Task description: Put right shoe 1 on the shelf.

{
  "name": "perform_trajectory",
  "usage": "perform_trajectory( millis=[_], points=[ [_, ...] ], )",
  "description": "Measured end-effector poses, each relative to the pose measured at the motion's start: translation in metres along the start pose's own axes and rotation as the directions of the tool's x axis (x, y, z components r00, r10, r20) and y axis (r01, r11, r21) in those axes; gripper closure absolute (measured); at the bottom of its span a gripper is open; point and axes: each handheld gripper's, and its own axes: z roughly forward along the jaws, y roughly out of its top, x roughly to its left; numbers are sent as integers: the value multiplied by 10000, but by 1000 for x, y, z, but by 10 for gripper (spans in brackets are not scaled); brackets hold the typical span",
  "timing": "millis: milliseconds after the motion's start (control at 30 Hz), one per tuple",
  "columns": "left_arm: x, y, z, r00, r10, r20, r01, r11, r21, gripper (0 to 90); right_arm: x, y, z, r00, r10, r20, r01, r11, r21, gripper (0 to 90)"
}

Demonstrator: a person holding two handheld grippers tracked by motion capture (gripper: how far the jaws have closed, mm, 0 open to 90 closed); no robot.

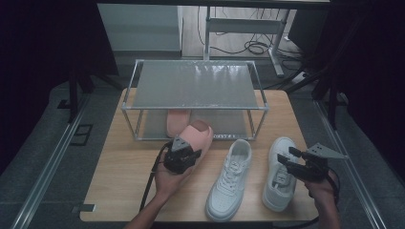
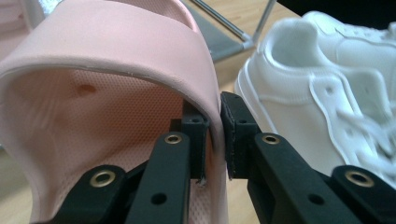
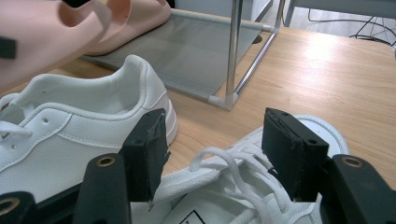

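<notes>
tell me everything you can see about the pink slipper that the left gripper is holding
The pink slipper is a soft-looking, foam-like slide with a broad strap and dimpled footbed. The left gripper pinches the strap's edge between its pads, carrying it tilted above the table, before the rack's lower shelf, where its mate lies.

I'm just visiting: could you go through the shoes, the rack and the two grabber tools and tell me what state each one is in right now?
Pink slipper: held up off the table, strap pinched.
Left gripper: shut on the strap.
Second pink slipper: lying on the rack's lower shelf.
Rack: top shelf bare.
Left white sneaker: on the table, laced.
Right white sneaker: on the table.
Right gripper: open above its laces.
</notes>
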Motion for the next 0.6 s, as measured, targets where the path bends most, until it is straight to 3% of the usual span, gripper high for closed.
perform_trajectory(
  millis=[200,467,600],
  points=[
    [-3,18,27,9969,-685,-399,651,9947,-795,819,0,0,0,10000,-8,-29,8,10000,-12,411],
    [-1,38,66,9886,-1039,-1090,984,9936,-550,817,-2,1,-4,10000,12,-22,-12,9999,-142,411],
    [1,41,81,9792,-1322,-1541,1226,9899,-708,816,-3,1,-5,10000,30,2,-30,9999,-162,424]
  ],
)
